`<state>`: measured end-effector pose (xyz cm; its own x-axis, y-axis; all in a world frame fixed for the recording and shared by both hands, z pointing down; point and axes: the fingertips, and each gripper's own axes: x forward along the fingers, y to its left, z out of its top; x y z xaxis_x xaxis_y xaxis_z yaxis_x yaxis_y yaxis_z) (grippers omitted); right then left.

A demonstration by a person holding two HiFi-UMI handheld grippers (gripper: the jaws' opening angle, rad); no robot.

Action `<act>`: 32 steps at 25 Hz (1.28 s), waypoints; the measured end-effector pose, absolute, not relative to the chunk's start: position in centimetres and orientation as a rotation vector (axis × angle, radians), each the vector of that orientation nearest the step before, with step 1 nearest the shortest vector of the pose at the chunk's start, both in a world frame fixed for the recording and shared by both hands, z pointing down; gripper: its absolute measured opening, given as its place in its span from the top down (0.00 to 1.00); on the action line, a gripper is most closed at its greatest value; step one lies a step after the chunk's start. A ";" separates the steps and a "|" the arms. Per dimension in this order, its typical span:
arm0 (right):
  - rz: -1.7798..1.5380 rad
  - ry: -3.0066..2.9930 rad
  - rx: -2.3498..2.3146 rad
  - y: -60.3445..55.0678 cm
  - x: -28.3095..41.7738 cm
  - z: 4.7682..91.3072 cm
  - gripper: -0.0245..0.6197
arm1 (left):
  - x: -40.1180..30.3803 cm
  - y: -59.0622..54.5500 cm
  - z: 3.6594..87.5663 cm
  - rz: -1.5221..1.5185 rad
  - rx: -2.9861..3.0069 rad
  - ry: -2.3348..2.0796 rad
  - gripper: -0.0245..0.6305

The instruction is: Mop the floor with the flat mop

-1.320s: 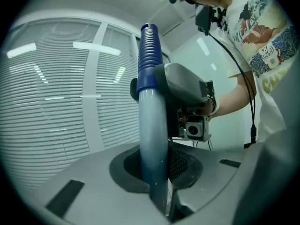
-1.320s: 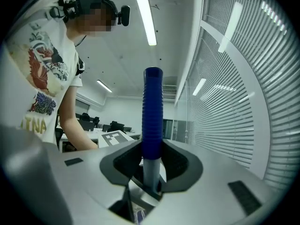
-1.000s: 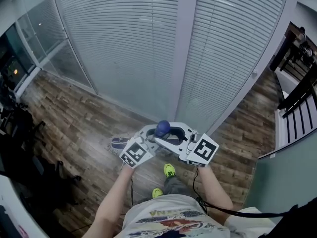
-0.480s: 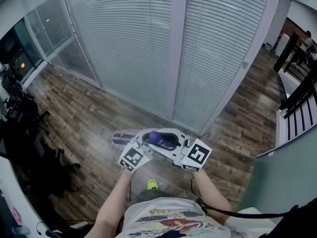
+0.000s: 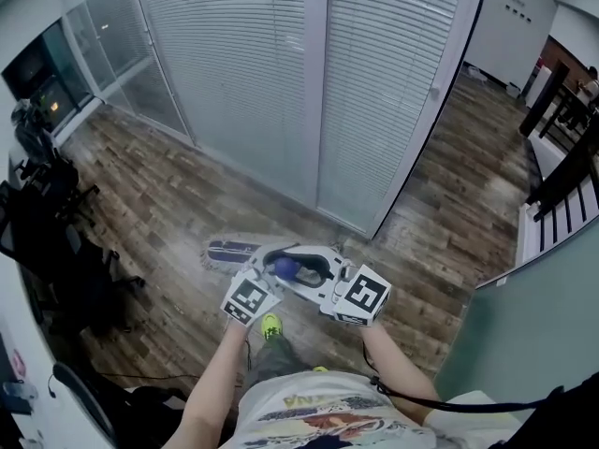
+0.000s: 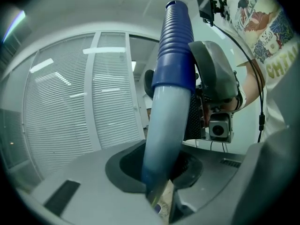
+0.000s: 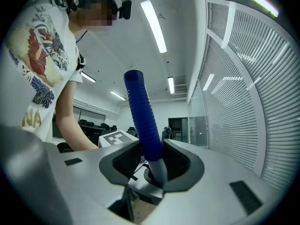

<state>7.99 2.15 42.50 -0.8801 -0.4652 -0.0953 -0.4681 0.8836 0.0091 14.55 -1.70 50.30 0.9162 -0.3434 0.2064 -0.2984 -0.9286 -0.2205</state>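
The flat mop [image 5: 229, 251] rests head-down on the wooden floor [image 5: 159, 213], just beyond the grippers and to the left. Its handle [image 5: 284, 267] is clamped by the right gripper [image 7: 154, 182] at the foot of the ribbed blue grip [image 7: 140, 116]. The left gripper [image 6: 164, 191], its jaws just eased wider, is pressed on the pale pole [image 6: 164, 125]. The pole is judged light, stiff and smooth (slippery below the ribbing).

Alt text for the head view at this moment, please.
Seen from above, a person grips a mop's blue handle with the left claw and right claw, the mop head flat on a wood floor before white blinds. The left claw's jaws have just been opening slightly, handle between them.
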 end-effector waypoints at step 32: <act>-0.107 3.041 -0.654 37.2 2.3 45.0 0.73 | 9.4 32.4 52.2 -0.365 -2.936 0.576 0.83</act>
